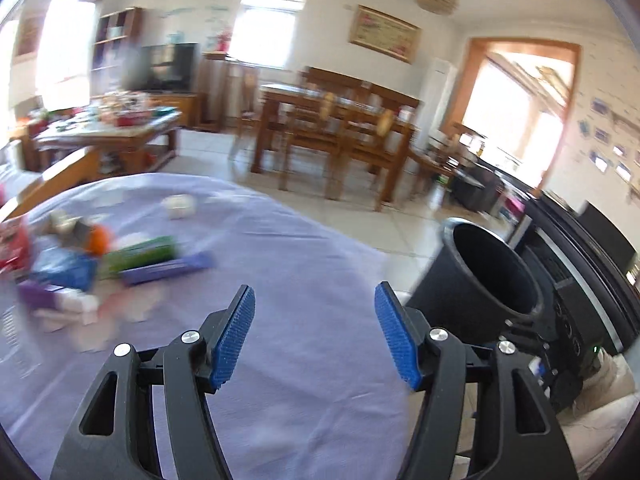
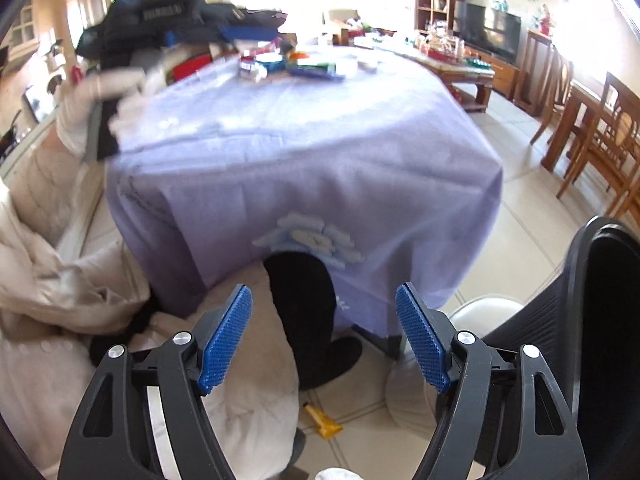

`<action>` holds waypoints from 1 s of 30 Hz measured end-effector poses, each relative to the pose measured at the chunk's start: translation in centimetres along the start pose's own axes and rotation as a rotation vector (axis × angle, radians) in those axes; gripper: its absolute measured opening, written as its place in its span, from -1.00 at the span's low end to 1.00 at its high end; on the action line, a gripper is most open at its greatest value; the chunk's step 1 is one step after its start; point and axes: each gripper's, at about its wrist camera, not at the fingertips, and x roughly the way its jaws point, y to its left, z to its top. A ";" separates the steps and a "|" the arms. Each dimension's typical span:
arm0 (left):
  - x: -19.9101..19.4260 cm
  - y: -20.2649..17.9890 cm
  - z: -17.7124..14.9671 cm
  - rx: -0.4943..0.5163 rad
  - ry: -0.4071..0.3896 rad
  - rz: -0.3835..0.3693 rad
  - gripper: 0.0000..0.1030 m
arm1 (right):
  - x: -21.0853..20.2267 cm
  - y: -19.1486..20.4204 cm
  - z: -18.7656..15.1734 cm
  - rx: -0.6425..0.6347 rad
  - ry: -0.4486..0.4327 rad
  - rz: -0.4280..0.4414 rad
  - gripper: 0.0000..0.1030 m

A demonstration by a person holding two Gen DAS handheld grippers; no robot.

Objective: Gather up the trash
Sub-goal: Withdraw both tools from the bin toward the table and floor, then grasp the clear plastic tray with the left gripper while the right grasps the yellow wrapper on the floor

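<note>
Right gripper (image 2: 324, 340) open, lavender tablecloth (image 2: 304, 152), black bin (image 2: 600, 304)

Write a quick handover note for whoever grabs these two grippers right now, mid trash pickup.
Left gripper: open, empty, above the lavender tablecloth.
Right gripper: open, empty, low beside the table, pointing at the floor.
Black plastic trash bin: on the floor to the right of the table; no contents visible inside.
Trash: a blurred pile of coloured wrappers and boxes at the table's far left, a white crumpled piece further back, a yellow wrapper on the floor.
Done: nothing visibly binned.
Left: all of it.
</note>
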 end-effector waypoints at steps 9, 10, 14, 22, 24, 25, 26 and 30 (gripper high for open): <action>-2.0 11.5 -1.0 -0.125 0.080 0.365 0.19 | 5.4 -2.2 -5.5 0.040 0.123 -0.056 0.44; -1.6 12.6 -1.1 -0.124 0.107 0.377 0.19 | 5.8 -2.5 -6.0 0.043 0.133 -0.055 0.44; -0.8 13.4 -1.3 -0.105 0.129 0.437 0.18 | 7.8 -3.7 -8.5 0.065 0.183 -0.046 0.44; -1.3 12.0 -0.4 0.022 0.061 0.542 0.21 | 13.7 -5.3 -15.0 0.101 0.324 -0.001 0.44; -0.8 13.6 0.3 0.027 0.082 0.625 0.21 | 15.3 -5.6 -16.4 0.111 0.348 0.004 0.44; -0.9 14.2 0.5 0.016 0.089 0.640 0.21 | 15.7 -5.8 -16.8 0.117 0.353 0.008 0.44; -0.7 15.3 0.7 -0.010 0.100 0.651 0.21 | 16.3 -5.9 -17.1 0.123 0.358 0.010 0.44; -0.2 18.3 0.9 -0.075 0.159 0.714 0.21 | 18.1 -6.2 -18.7 0.129 0.361 0.005 0.44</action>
